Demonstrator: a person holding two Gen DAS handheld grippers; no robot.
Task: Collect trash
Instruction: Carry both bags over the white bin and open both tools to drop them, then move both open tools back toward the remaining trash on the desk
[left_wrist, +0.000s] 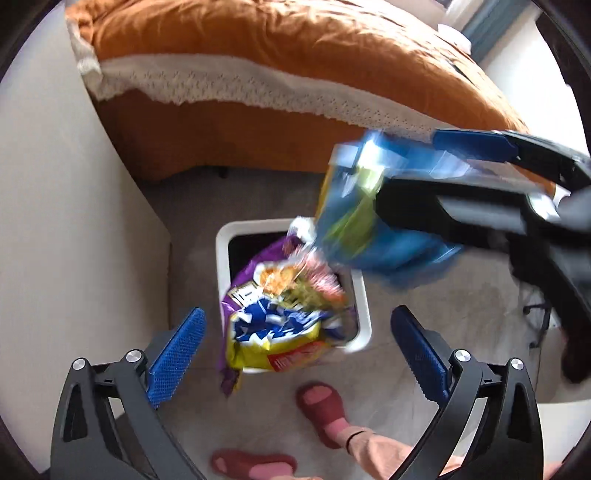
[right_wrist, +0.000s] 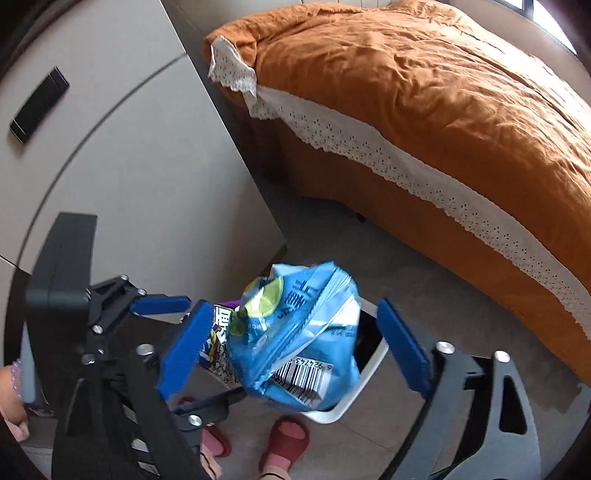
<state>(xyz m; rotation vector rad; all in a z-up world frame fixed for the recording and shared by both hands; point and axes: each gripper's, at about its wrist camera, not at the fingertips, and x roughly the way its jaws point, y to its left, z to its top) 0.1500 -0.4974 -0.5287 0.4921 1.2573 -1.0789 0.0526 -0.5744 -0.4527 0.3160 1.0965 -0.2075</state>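
A white square trash bin (left_wrist: 360, 295) stands on the grey floor; its rim also shows in the right wrist view (right_wrist: 364, 384). A purple and yellow snack bag (left_wrist: 280, 325) sits in the bin's mouth and sticks out over the near rim; a part of it shows in the right wrist view (right_wrist: 218, 343). My left gripper (left_wrist: 299, 354) is open above it, touching nothing. A blue snack bag (left_wrist: 369, 225) hangs blurred in the air over the bin, between the spread fingers of my right gripper (right_wrist: 291, 343). The blue bag (right_wrist: 295, 332) touches neither pad.
An orange-covered bed (right_wrist: 443, 110) with a white lace edge lies behind the bin. A beige cabinet (right_wrist: 129, 166) stands to the left. The person's feet in red slippers (left_wrist: 325, 410) are just in front of the bin.
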